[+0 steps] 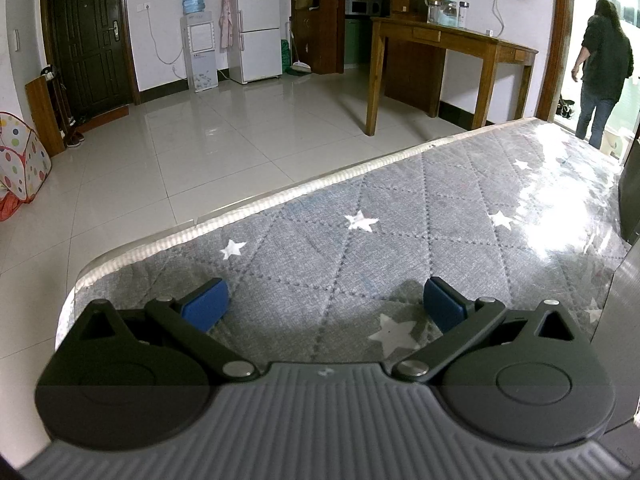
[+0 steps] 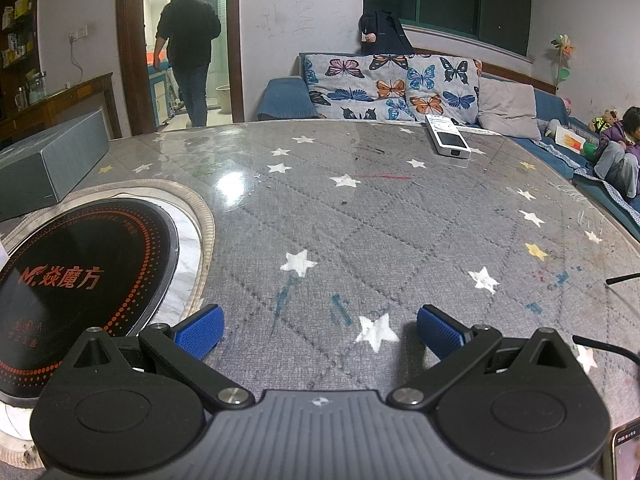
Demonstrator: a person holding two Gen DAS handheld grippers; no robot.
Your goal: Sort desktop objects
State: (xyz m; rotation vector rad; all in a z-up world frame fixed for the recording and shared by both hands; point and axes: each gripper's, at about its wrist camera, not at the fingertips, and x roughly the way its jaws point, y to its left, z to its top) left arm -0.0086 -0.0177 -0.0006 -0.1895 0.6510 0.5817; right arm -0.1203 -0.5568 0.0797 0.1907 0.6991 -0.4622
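Left gripper (image 1: 326,306): level and low over the table (image 1: 400,216), pointing out across its grey, star-printed cover toward the near edge and the tiled floor beyond. Jaws spread wide, nothing between the blue pads (image 1: 206,306). Grey box edge (image 1: 624,320) just at the right margin of this view.

Right gripper (image 2: 320,330): likewise level and low over the same table (image 2: 400,208), aimed across the top toward the sofa (image 2: 400,80). Jaws wide apart, empty; blue fingertips (image 2: 200,332) hovering above the cover, contact with it not determinable.

Task items, right wrist view:
- White remote control (image 2: 446,136), lying flat near the far edge of the table, well apart from the gripper, ahead and slightly right.
- Grey box (image 2: 52,156), lying at the far left of the table, beside the round black cooktop (image 2: 80,280) set into the surface.
- Phone (image 2: 626,452), partly visible at the lower right corner, screen lit.
- Black cable (image 2: 608,346) at the right edge, beside the right finger.

Surroundings: person (image 2: 188,48) standing in the doorway, back turned; second person (image 2: 620,148) seated on the sofa at far right. Left wrist view: wooden side table (image 1: 448,40), fridge (image 1: 256,20), water dispenser (image 1: 198,36).
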